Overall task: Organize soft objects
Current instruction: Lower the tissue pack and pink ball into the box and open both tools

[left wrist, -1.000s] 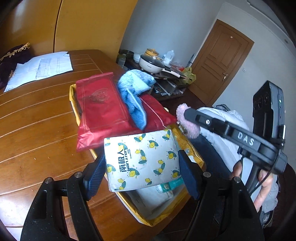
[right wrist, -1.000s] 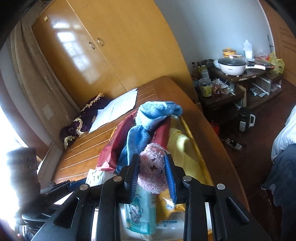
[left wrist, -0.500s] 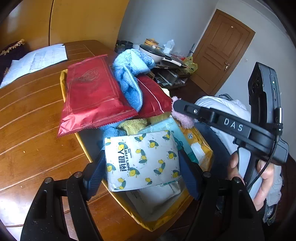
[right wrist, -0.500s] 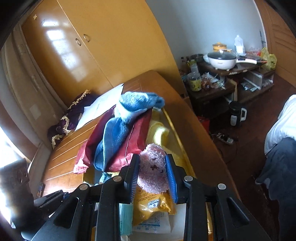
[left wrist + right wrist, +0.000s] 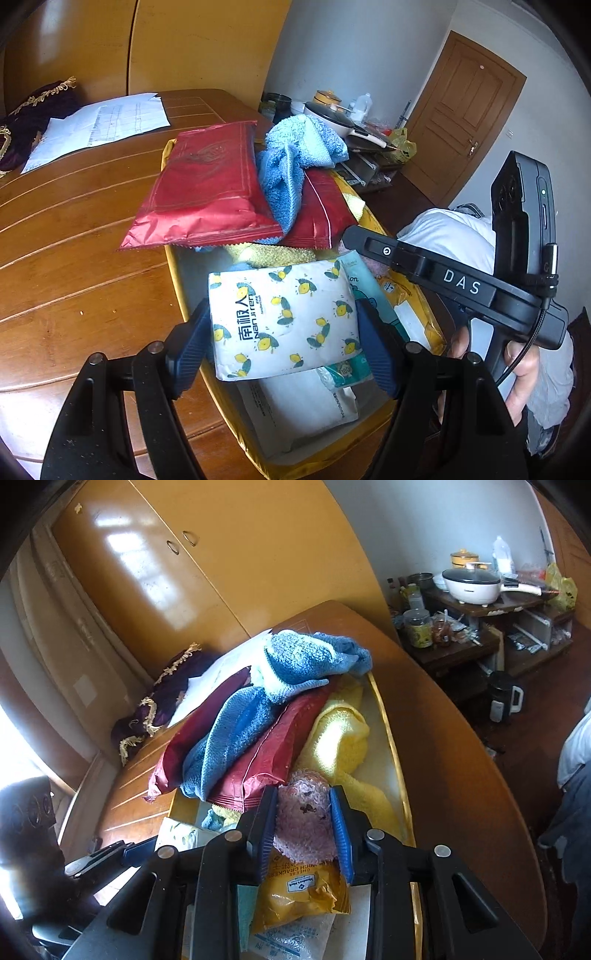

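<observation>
hidden: yellow towel (image 5: 273,254) mostly under red packets (image 5: 207,192) | cut off: yellow tray (image 5: 184,295) at bottom edge

My left wrist view looks down steeply, close over the near end of the yellow tray (image 5: 177,280) on the table (image 5: 74,258). My right view faces along the tray's right edge. Both share the blue towel (image 5: 295,162) and red packets (image 5: 258,760).
</observation>
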Demonstrator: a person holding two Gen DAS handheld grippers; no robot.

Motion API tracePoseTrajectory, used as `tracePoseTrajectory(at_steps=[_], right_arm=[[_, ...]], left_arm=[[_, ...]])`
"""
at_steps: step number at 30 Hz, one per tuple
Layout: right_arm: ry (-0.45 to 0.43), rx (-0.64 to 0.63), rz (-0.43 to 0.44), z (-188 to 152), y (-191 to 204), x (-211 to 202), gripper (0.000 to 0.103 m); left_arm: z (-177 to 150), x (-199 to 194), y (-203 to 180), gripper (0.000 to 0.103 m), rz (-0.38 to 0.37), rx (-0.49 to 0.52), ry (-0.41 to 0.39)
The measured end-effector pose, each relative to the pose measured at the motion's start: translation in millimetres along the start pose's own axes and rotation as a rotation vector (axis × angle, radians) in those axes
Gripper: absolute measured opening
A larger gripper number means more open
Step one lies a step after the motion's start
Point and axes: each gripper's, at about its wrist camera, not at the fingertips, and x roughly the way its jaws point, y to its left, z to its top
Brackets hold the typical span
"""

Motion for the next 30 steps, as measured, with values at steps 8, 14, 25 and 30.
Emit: tracePoseTrajectory(at_steps=[8, 14, 25, 30], right_arm=[[0.030, -0.008, 0.059, 14.0, 2.2, 27.8, 0.030], [0.045, -0.057, -0.020, 22.6, 22.9, 38.0, 0.033], [0.005, -0.019, -0.050, 12.5, 29.5, -0.8, 0.068], [-0.015, -0.024, -0.036, 6.6, 38.6, -19.0, 0.072]], left_arm=[[9.5, 0.5, 19.4, 0.075, 0.034, -0.031, -0.027], [10.9, 0.3, 23.1, 0.076, 0.049, -0.031, -0.041], [-3.2, -13.2, 7.9, 0.078, 0.076, -0.013, -0.055], [-9.7, -24.1, 6.0, 0.083, 0.074, -0.027, -0.069]])
